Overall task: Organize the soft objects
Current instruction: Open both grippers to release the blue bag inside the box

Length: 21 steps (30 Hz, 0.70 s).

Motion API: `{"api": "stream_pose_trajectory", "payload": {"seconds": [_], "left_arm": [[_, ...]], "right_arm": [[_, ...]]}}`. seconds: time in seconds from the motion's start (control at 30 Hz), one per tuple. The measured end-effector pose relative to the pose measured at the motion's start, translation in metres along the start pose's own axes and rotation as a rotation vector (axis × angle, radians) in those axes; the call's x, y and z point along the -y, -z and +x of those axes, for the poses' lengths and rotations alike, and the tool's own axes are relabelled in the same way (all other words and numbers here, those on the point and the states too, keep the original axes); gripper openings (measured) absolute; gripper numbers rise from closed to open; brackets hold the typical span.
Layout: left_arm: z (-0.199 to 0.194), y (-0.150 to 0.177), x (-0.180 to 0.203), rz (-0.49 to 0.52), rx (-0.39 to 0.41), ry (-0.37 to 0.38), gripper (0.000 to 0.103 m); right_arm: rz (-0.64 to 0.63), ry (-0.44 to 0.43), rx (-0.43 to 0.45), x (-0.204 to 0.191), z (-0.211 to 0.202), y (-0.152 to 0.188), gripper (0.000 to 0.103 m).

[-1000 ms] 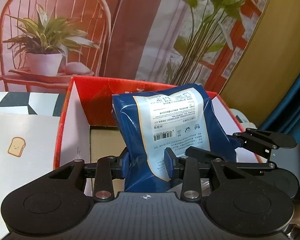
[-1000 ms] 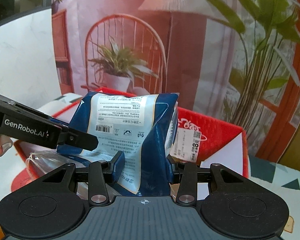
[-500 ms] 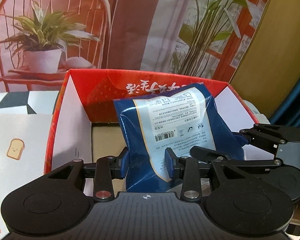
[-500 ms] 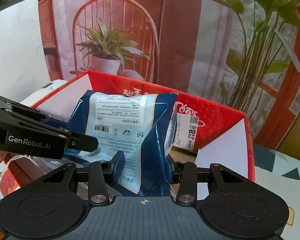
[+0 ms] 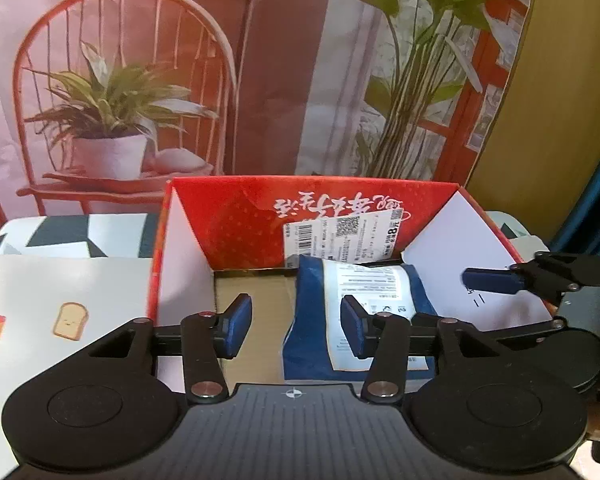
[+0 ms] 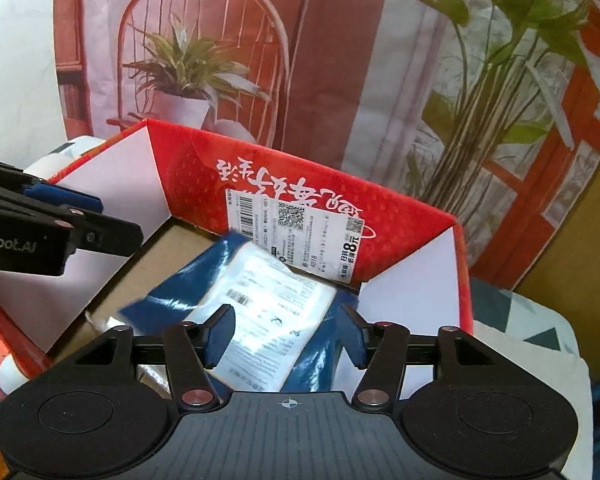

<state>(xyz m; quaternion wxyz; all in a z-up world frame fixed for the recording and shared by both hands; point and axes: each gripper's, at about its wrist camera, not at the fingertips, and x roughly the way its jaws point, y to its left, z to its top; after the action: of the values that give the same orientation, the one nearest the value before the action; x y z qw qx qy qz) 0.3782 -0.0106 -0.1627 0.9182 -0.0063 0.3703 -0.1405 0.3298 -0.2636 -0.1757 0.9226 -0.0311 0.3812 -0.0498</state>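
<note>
A blue soft pack with a white label (image 5: pixel 376 280) (image 6: pixel 268 292) lies inside the red cardboard box (image 5: pixel 312 192) (image 6: pixel 188 168), against its far wall below a price sticker. My left gripper (image 5: pixel 296 332) (image 6: pixel 116 220) hangs over the box, its jaws opening. The pack sits below and behind the right fingertip (image 5: pixel 356 332), and no pad touches it. My right gripper (image 6: pixel 286 338) (image 5: pixel 460 296) hovers over the pack's near end. Its jaws are opening too and stand clear of the wrapper. The pack looks blurred in the right wrist view.
A clear plastic packet (image 6: pixel 104 322) shows in the box's near left corner. A white mat with a toast print (image 5: pixel 68 320) lies left of the box on a patterned tablecloth (image 5: pixel 80 236). A printed backdrop of a chair and plants (image 5: pixel 120 100) stands right behind the box.
Both grippers opened and let go of the blue pack. It dropped from upright between the pads to lying on the box floor. Both views tipped further down into the box.
</note>
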Motion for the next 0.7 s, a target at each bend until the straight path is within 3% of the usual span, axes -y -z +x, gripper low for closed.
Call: {"api": "stream_pose_trajectory", "payload": {"seconds": [0.27,0.37,0.5,0.7], "left_arm": [[-0.025,0.008,-0.003,0.013,0.028,-0.024,0.060],[-0.034,0.012,-0.002,0.024,0.046,-0.035,0.071],[-0.050,0.019,-0.003,0.024,0.078,-0.044,0.096],[-0.073,0.028,-0.003,0.036,0.104,-0.063,0.100]], "right_arm": [[0.029,-0.006,0.054,0.002,-0.028,0.002,0.075],[0.040,-0.006,0.073,0.002,-0.038,0.003,0.088],[0.066,-0.009,0.096,0.001,-0.052,0.005,0.101],[0.086,-0.012,0.116,-0.001,-0.072,0.011,0.103]]}}
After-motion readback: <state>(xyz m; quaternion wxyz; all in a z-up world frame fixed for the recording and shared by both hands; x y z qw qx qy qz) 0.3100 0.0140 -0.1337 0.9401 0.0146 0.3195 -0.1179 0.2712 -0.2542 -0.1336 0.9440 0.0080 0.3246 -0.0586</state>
